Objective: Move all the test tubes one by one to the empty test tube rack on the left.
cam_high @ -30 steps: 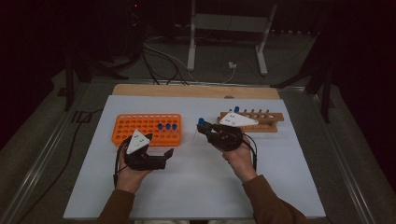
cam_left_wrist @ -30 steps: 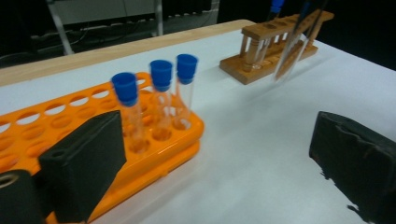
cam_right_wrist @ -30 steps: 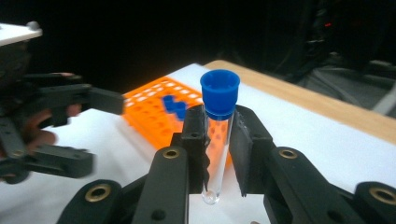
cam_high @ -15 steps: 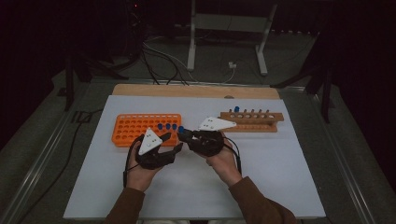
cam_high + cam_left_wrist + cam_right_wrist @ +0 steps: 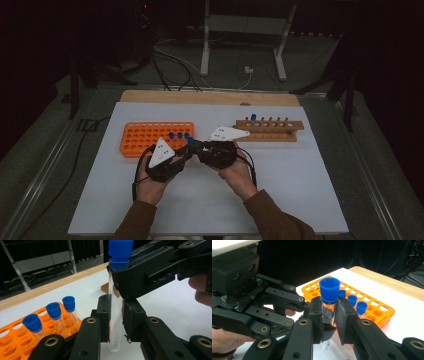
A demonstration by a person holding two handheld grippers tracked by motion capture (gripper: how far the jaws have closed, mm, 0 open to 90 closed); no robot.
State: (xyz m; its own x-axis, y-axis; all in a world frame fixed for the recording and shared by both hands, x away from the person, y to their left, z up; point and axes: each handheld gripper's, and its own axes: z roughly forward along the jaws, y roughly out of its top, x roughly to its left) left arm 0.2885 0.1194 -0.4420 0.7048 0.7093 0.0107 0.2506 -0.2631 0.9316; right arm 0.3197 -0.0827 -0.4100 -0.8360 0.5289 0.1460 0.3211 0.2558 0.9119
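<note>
A clear test tube with a blue cap stands upright between both grippers, just in front of the orange rack. My left gripper is shut on the tube's lower half. My right gripper is shut on the same tube just under its cap. In the high view the left gripper and the right gripper meet tip to tip at the tube. Three more blue-capped tubes stand in the orange rack's right end.
A wooden tube rack stands at the back right and holds one blue-capped tube. The white mat lies on the table, with a wooden strip along its far edge. Cables and a metal stand lie beyond.
My right gripper has carried the tube leftward from near the wooden rack. My left gripper has moved right to meet it, and now both hold the tube.
</note>
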